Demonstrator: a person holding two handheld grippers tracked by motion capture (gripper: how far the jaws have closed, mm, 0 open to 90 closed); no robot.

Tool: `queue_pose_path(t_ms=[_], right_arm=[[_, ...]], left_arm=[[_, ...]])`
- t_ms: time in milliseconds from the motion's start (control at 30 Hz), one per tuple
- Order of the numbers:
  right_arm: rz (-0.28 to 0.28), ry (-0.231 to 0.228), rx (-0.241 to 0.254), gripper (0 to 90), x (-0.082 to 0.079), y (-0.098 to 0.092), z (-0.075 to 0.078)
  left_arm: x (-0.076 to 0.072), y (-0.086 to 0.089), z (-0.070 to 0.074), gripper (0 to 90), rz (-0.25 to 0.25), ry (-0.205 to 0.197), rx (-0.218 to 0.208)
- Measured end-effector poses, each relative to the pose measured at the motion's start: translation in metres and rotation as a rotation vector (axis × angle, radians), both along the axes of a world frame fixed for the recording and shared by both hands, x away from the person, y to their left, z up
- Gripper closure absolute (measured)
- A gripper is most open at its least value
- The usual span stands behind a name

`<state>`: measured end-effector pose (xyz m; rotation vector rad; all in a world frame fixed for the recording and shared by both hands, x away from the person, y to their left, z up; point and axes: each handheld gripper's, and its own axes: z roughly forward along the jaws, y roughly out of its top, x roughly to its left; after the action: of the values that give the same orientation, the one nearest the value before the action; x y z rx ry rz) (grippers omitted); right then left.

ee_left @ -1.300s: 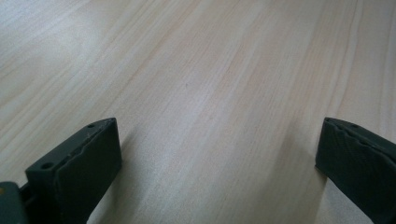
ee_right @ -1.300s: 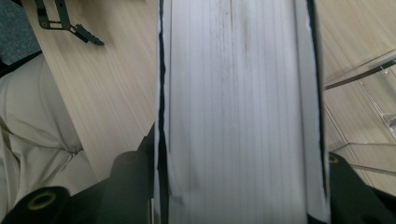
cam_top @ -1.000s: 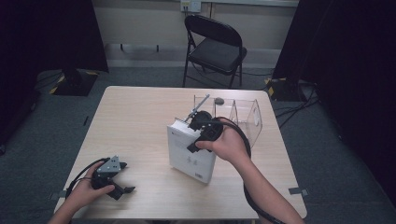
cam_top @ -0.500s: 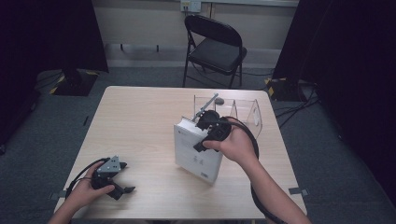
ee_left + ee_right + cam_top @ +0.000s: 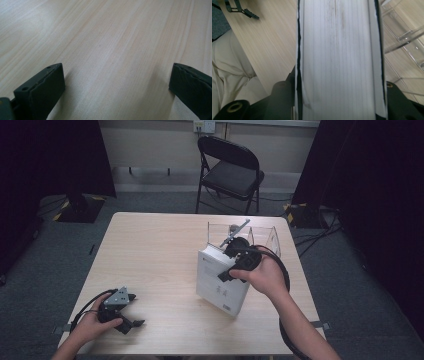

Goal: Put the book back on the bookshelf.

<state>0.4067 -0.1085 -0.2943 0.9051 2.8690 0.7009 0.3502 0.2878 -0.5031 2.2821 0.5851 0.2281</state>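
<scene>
Two tools: right tool [image 5: 231, 251] grips the white book [image 5: 220, 282]; left tool [image 5: 131, 312] gapes empty.

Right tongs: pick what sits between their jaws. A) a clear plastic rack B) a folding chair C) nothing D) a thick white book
D: the right gripper view shows the white book's page edge between the jaws of the right tongs, which grip its covers.

High view overlooks the table [image 5: 165, 240]; both tong cameras sit close.
</scene>
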Motion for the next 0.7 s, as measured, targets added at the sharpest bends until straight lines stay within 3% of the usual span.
queue_pose_path(t_ms=[700], right_arm=[[-0.074, -0.004, -0.014, 52.1, -0.004, -0.034, 0.003]], left_arm=[[0.0, 0.0, 0.0, 0.0, 0.0, -0.002, -0.002]])
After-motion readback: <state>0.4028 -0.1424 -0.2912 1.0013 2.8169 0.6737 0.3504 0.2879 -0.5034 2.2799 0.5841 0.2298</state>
